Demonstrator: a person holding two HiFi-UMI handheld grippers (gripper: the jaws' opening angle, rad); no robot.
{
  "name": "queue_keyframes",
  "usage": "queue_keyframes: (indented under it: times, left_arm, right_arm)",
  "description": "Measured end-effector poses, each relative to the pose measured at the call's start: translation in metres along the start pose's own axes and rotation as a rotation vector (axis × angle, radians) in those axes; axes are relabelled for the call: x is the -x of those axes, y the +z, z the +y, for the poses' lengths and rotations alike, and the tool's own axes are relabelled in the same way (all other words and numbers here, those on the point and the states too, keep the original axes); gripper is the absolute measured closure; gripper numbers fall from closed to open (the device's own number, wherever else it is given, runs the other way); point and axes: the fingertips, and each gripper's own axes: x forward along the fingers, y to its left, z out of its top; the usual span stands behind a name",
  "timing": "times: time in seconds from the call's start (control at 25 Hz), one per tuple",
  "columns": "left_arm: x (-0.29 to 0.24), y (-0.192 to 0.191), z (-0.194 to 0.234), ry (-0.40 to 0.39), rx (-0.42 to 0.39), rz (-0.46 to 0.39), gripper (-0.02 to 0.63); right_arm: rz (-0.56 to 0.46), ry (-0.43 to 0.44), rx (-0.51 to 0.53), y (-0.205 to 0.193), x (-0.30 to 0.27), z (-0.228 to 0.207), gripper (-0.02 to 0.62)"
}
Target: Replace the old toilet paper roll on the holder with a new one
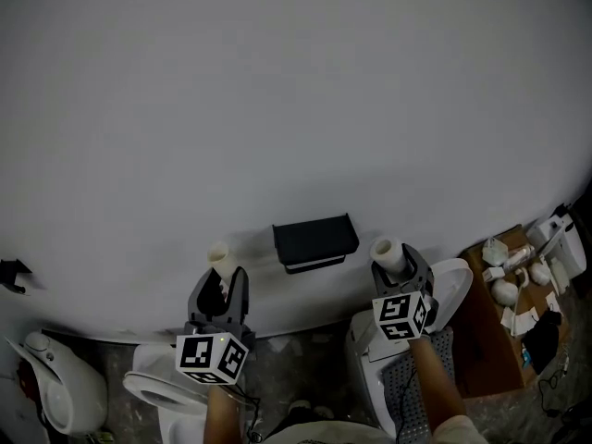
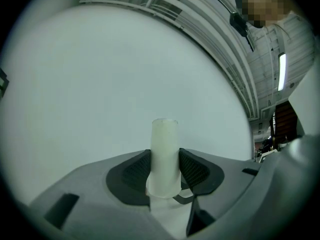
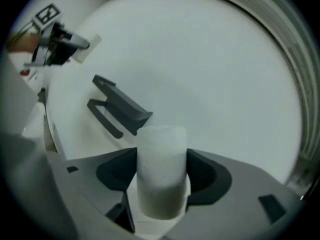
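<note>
Left gripper (image 1: 225,289) is clamped on slim old roll (image 1: 218,255), right gripper (image 1: 404,271) on fatter new roll (image 1: 386,250). Holder (image 1: 314,240) looks bare, so likely best to line the new roll's bore with its bar and slide it on level.

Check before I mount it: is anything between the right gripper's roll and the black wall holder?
Nothing visible. The holder looks empty, with bare wall between it and the roll. The left gripper, with its thinner roll, is beyond the holder.

Slim old roll (image 2: 164,154), thick new roll (image 3: 161,171) upright; black wall holder (image 1: 315,241) between.
</note>
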Motion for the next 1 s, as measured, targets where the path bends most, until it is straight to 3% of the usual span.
queue_keyframes:
  times: [0.16,0.36,0.44,0.56,1.0]
  left_arm:
    - [0.005,0.006,0.006,0.008,-0.014,-0.01,0.425]
    - [0.011,0.008,0.013,0.013,-0.042,-0.002,0.425]
    - [0.013,0.008,0.015,0.017,-0.05,0.0,0.425]
    - [0.015,0.007,0.016,0.024,-0.065,0.002,0.425]
    - [0.02,0.013,0.018,0.037,-0.074,-0.009,0.425]
  right_arm:
    - [0.057,0.003,0.344,-0.01,-0.023,0.008,0.305]
    - [0.05,0.021,0.824,-0.014,-0.036,0.024,0.305]
    - [0.049,0.046,0.958,-0.019,-0.039,0.03,0.305]
    - [0.058,0.07,1.017,-0.025,-0.04,0.035,0.305]
    - [0.036,0.097,0.981,-0.023,-0.044,0.053,0.305]
